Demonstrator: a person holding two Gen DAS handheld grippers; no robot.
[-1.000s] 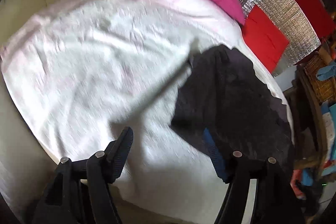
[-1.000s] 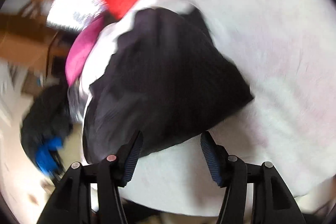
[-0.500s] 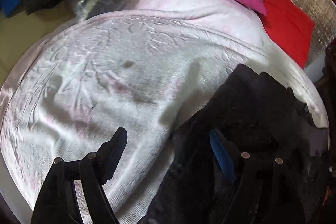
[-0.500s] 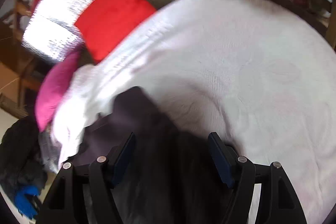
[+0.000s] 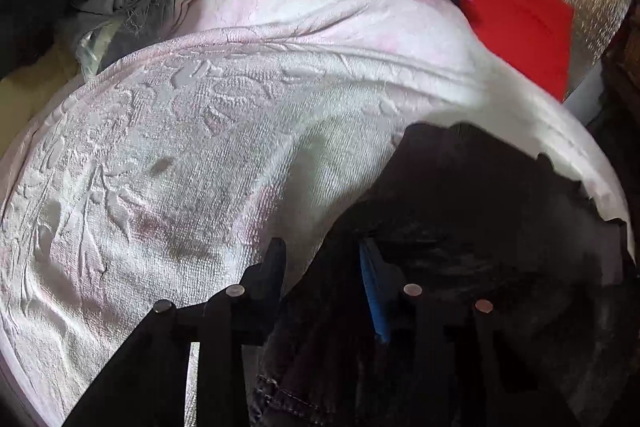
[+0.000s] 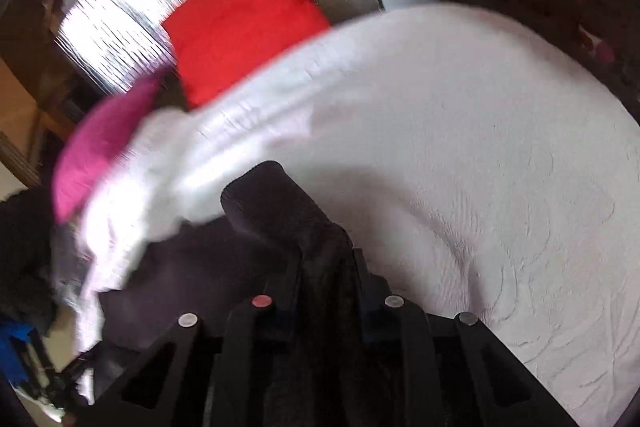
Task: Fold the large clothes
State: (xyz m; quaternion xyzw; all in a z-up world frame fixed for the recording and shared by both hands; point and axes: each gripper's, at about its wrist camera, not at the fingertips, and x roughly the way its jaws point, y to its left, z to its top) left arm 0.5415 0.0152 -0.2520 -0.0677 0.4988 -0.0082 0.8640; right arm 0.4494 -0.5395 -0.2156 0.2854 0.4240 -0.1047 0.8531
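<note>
Dark garment [image 6: 280, 211] inside right gripper [image 6: 324, 267]

A: In the left wrist view, the dark garment [image 5: 480, 227] runs off the frame at 5 o'clock, so its full outline is cut off. Fabric covers the lower part of the left gripper [image 5: 320, 255]; I can't tell how firmly the 2 fingers press it.

B: In the right wrist view, the garment [image 6: 280, 211] hides the pads of the right gripper [image 6: 326, 267]. The red cushion [image 6: 240, 23], pink pillow [image 6: 100, 147] and silver sheet [image 6: 132, 15] toward 11 o'clock are motion-blurred. The clutter at 8 o'clock is too smeared to name.
</note>
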